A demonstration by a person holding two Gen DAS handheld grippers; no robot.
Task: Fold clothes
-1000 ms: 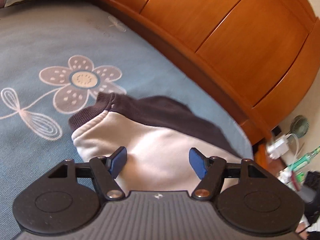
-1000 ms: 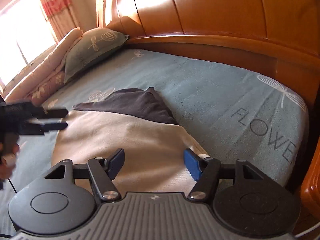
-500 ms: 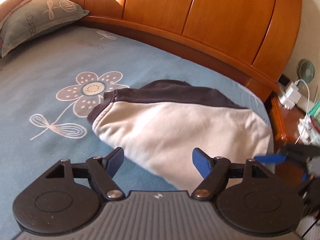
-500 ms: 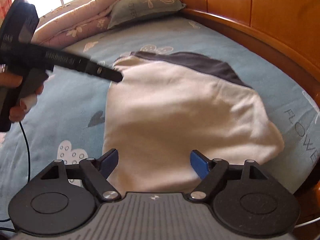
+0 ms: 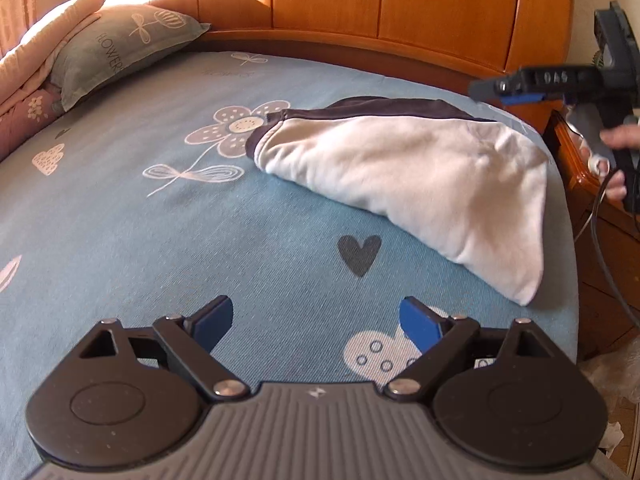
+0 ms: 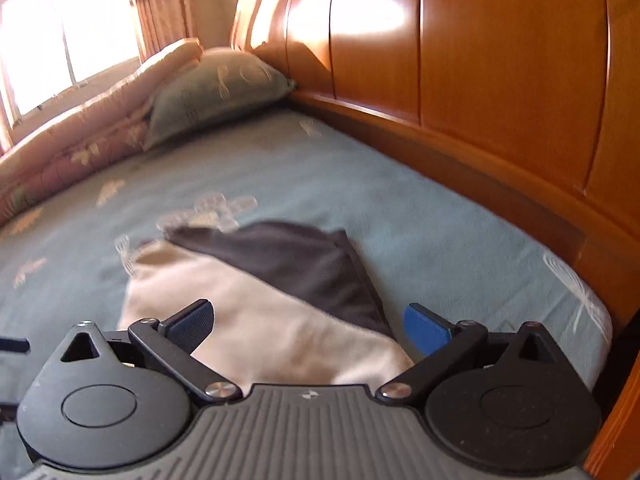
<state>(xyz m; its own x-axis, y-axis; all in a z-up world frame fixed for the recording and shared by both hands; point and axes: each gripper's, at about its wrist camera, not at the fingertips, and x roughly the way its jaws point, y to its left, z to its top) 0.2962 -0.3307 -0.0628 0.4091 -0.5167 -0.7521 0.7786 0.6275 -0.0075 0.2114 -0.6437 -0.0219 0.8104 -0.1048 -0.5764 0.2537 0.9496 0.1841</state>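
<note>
Lying beyond left gripper point(image 5: 316, 322): folded garment point(image 5: 416, 176)

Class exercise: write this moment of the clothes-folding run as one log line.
task: fold clothes | folded garment on bed sheet | left gripper: opening, nothing between | right gripper: opening, over garment, not gripping

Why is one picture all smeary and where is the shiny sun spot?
Right wrist view: blurred all over, so the flower print by the folded garment smears, and sun glares on the headboard. Left wrist view: sharper, though the right gripper is blurred and the bed looks bent by the fisheye lens.
</note>
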